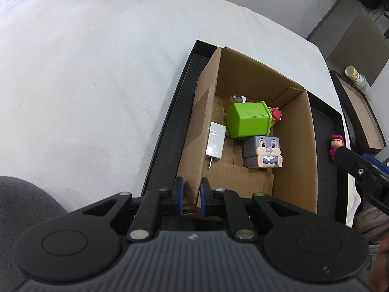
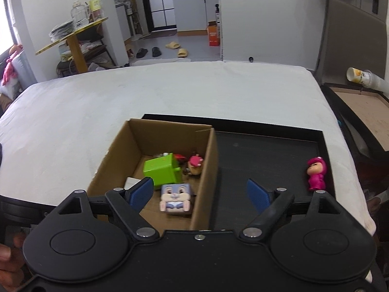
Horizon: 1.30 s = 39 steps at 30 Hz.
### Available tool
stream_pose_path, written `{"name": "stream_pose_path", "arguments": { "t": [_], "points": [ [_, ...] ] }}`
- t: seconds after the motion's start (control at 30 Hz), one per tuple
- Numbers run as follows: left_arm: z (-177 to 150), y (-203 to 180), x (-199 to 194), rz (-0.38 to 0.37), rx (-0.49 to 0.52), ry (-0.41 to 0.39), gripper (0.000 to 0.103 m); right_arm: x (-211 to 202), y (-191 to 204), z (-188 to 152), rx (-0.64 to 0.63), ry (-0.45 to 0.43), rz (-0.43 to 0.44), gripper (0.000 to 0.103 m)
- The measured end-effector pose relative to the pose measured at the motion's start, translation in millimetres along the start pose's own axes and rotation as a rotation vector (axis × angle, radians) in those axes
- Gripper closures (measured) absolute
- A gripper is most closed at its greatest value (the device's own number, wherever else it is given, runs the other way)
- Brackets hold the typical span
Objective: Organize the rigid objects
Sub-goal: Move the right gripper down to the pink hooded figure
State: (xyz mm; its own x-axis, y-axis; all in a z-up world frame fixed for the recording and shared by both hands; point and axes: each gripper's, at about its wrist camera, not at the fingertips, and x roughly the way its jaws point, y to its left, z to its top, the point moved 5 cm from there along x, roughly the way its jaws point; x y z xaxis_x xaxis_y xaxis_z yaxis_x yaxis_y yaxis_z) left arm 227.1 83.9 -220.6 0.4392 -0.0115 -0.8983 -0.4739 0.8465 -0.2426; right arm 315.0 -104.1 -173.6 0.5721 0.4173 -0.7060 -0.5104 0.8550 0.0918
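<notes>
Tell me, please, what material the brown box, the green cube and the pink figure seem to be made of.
Brown box: corrugated cardboard, matte; a torn patch on one wall shows in the left wrist view.
Green cube: probably hard plastic, smooth, slightly glossy, with rounded moulded edges.
Pink figure: likely plastic or vinyl, smooth with a soft sheen; too small to tell which.

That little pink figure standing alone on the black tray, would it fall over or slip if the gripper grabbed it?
The pink figure stands upright on a narrow base, so a sideways nudge would probably tip it. It looks like hard, glossy moulded plastic: likely stiff, light, perhaps a bit slippery. Its rounded head suggests gripping the body is safer.
</notes>
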Motion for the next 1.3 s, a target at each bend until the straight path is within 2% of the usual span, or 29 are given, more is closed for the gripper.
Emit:
{"name": "stream_pose_path", "arguments": {
  "t": [0.87,1.07,1.3],
  "points": [
    [-3,-21,4,0.113,0.032,-0.008,0.093,17,-74,-18,0.057,-0.070,-0.095,0.020],
    [-3,-24,8,0.151,0.040,-0.002,0.093,29,-95,-18,0.086,-0.079,-0.107,0.021],
    [-1,-26,13,0.184,0.058,0.007,0.093,53,-120,-21,0.109,-0.095,-0.169,0.021]
  ]
}}
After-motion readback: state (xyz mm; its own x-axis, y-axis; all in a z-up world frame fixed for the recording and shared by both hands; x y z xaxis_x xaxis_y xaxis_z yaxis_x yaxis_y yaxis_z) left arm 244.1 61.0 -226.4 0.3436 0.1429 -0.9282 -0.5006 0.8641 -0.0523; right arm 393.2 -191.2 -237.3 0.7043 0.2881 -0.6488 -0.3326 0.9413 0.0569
